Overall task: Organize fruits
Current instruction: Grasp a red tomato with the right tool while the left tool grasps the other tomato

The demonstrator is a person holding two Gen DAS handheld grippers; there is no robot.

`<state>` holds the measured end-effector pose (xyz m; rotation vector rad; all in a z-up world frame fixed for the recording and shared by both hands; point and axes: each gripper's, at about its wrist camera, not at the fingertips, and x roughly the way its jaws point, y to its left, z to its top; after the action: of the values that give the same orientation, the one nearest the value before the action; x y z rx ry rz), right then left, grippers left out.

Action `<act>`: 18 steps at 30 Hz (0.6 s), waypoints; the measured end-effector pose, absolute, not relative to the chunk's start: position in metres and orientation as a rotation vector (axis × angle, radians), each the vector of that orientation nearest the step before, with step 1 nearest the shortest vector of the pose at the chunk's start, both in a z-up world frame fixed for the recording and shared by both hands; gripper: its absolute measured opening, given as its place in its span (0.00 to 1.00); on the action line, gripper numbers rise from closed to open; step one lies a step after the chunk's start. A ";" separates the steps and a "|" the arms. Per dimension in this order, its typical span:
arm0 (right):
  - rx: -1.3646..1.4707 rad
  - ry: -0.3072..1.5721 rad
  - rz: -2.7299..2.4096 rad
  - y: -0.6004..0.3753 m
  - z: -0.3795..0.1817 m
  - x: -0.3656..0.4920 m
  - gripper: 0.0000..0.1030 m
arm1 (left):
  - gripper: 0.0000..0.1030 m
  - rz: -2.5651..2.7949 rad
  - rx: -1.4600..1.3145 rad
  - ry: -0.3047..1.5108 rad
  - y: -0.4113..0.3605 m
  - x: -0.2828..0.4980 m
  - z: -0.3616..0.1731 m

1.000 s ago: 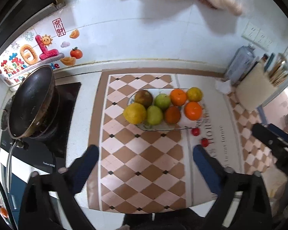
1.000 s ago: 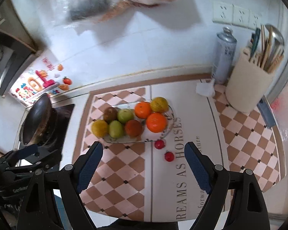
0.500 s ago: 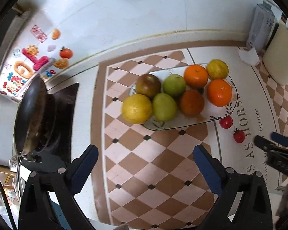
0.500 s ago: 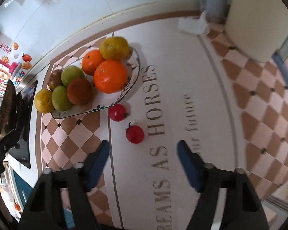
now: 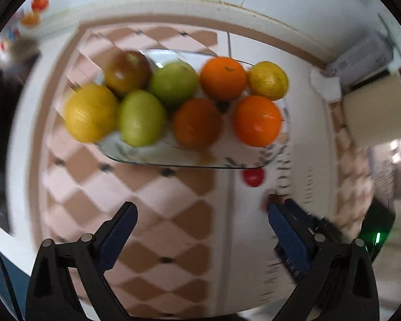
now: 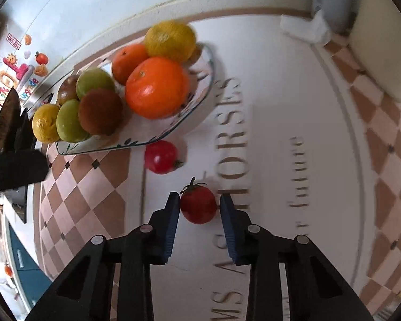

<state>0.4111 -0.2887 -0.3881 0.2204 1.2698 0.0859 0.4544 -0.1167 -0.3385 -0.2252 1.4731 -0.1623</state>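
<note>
The right gripper (image 6: 199, 206) closes round the near cherry tomato (image 6: 198, 204) on the mat (image 6: 275, 139) — pads at its sides, stem tipped toward eleven o'clock. A second tomato (image 6: 161, 156) lies beside the fruit plate (image 6: 200, 99). The left gripper (image 5: 200, 230) hovers wide, empty, below the plate.

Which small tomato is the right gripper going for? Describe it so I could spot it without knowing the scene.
Start at the glass plate piled with fruit. Two small red tomatoes lie on the mat off its near corner. It is the tomato with the green stem, farther from the plate, between the right gripper pads; the other tomato lies beside the rim.
</note>
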 end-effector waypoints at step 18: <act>0.331 1.284 -0.049 -0.374 -0.377 0.386 0.32 | 0.54 -0.176 -0.253 1.508 -0.180 0.471 -0.400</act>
<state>0.3862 -0.3743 -0.3774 0.3313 1.2844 -0.0487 0.4706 -0.1804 -0.4003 -0.2533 1.5080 -0.1760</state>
